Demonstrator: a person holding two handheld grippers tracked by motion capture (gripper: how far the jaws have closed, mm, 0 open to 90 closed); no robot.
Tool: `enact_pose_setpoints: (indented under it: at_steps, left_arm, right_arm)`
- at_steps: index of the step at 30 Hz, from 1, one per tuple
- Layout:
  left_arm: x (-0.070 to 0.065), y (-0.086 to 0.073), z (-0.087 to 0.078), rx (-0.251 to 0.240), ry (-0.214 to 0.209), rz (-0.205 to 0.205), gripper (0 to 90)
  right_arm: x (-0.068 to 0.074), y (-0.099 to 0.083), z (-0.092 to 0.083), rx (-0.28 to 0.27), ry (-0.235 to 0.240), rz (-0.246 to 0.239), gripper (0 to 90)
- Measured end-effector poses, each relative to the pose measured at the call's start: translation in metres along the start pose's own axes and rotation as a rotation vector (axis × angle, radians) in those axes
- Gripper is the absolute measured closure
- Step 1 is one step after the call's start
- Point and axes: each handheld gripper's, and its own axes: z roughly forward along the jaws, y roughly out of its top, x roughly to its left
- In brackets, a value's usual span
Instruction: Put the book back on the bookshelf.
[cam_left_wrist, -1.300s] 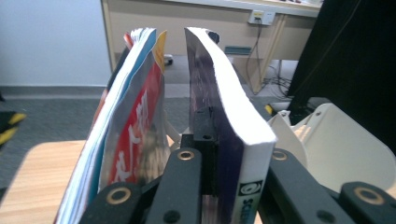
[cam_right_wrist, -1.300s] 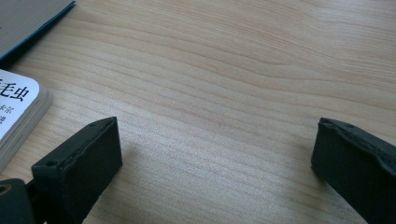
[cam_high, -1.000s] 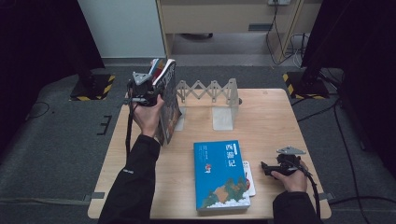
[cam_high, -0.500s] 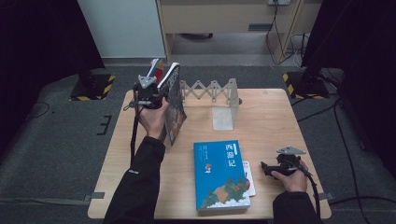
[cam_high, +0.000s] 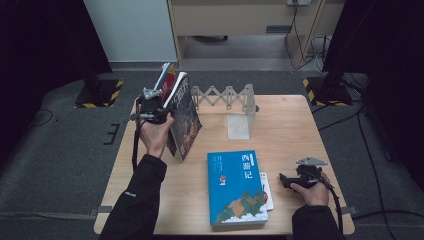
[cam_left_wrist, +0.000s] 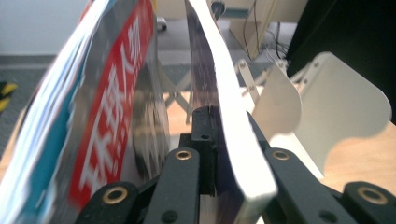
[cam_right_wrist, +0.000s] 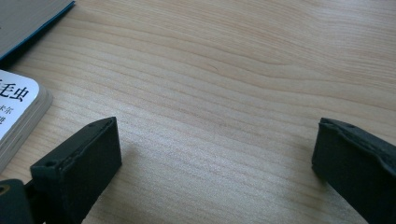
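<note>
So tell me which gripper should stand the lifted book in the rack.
Left. The left gripper is shut on the dark book, held upright beside the white rack. The right gripper rests open by the blue book.

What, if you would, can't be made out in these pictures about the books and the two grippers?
- Dark-covered book: its title is too small in the high view.
- Red-lettered book: blurred in the left gripper view, cut off at the top edge.
- White book: mostly hidden under the blue book in the high view.
- Left gripper: its tips are hidden behind the books in the high view.
</note>
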Motion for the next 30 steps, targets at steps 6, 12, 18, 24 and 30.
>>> enact_pose_setpoints:
  at_steps: [6, 12, 18, 24, 30]
  left_arm:
    - [0.004, -0.007, -0.01, 0.041, -0.011, 0.025, 79.4]
    - [0.004, -0.006, -0.003, 0.07, -0.008, 0.031, 71.0]
    - [0.005, -0.003, 0.01, 0.091, 0.039, 0.014, 73.2]
    - [0.007, -0.001, 0.008, 0.081, 0.063, 0.004, 81.7]
    - [-0.003, 0.004, 0.003, 0.035, 0.065, 0.027, 81.9]
  right_arm:
    - [0.0, 0.0, 0.0, 0.0, 0.0, -0.001, 1.4]
    - [0.0, 0.0, 0.0, 0.001, 0.001, -0.004, 1.4]
    - [0.0, 0.0, 0.0, -0.001, -0.001, 0.0, 1.4]
    - [0.0, 0.0, 0.0, 0.0, 0.0, -0.005, 1.4]
    - [0.0, 0.0, 0.0, -0.002, -0.001, 0.0, 1.4]
